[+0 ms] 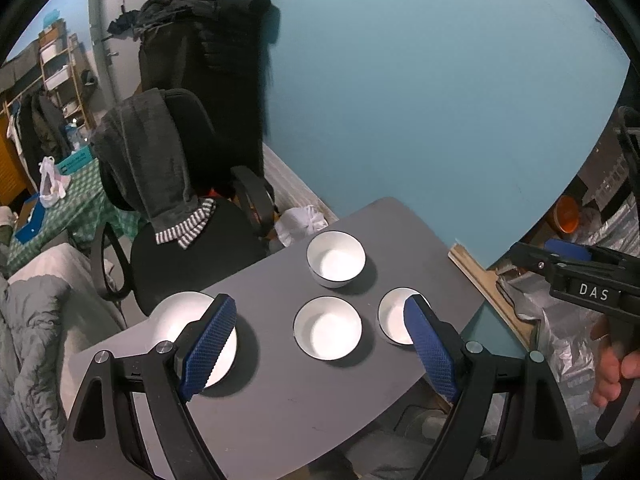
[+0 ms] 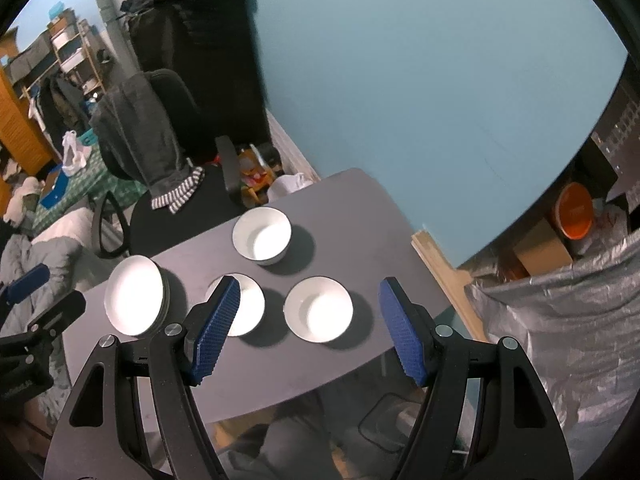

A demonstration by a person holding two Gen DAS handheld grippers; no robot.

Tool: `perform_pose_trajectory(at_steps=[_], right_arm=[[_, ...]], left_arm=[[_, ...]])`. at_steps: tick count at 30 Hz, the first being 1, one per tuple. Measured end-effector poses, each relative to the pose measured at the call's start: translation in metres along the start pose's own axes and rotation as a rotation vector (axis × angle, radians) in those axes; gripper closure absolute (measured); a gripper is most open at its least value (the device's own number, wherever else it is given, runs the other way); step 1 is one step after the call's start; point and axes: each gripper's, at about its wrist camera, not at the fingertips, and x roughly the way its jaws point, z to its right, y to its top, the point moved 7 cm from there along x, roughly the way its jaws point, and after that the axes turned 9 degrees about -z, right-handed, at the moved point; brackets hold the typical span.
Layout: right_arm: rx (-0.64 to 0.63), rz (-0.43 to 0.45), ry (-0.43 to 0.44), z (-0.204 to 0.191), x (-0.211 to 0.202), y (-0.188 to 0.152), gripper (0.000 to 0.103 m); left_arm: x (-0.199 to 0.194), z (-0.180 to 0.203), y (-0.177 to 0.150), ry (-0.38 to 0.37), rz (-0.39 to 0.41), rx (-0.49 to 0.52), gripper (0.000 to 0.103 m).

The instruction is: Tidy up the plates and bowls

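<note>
Three white bowls and a white plate stack stand on a dark grey table [image 1: 300, 392]. In the left wrist view the plate stack [image 1: 172, 316] is at the left, half behind my left finger. One bowl [image 1: 328, 328] is in the middle, another bowl [image 1: 336, 258] farther back, and a third bowl [image 1: 390, 318] peeks out behind my right finger. My left gripper [image 1: 320, 300] hovers open above the middle bowl, holding nothing. In the right wrist view my right gripper [image 2: 310, 282] is open and empty over the near right bowl [image 2: 319, 308]. The plate stack [image 2: 134, 294] is at the left.
A black office chair [image 1: 192, 248] draped with a grey towel stands past the table's far left edge. Grey bedding [image 1: 32, 340] lies left. A silver foil bag [image 2: 560, 320] and an orange lid [image 2: 576, 210] sit right of the table. A hand [image 1: 612, 368] grips the other tool's handle.
</note>
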Motion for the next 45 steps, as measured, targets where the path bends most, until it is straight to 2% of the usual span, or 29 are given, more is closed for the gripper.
perform_pose_trajectory(at_steps=[11, 30, 38, 45], right_arm=[[0.016, -0.026, -0.015, 0.011, 0.011, -0.001, 0.032], [-0.106, -0.103, 0.039, 0.003, 0.070, 0.029, 0.032], [-0.181, -0.202, 0.098, -0.005, 0.120, 0.033, 0.032], [-0.253, -0.291, 0.160, -0.018, 0.161, 0.028, 0.032]], left_arm=[[0.016, 0.005, 0.002, -0.020, -0.038, 0.005, 0.016], [0.079, -0.015, 0.016, 0.009, -0.152, -0.090, 0.016], [0.121, -0.030, 0.000, 0.056, -0.217, -0.158, 0.016], [0.154, -0.039, -0.017, 0.039, -0.259, -0.211, 0.016]])
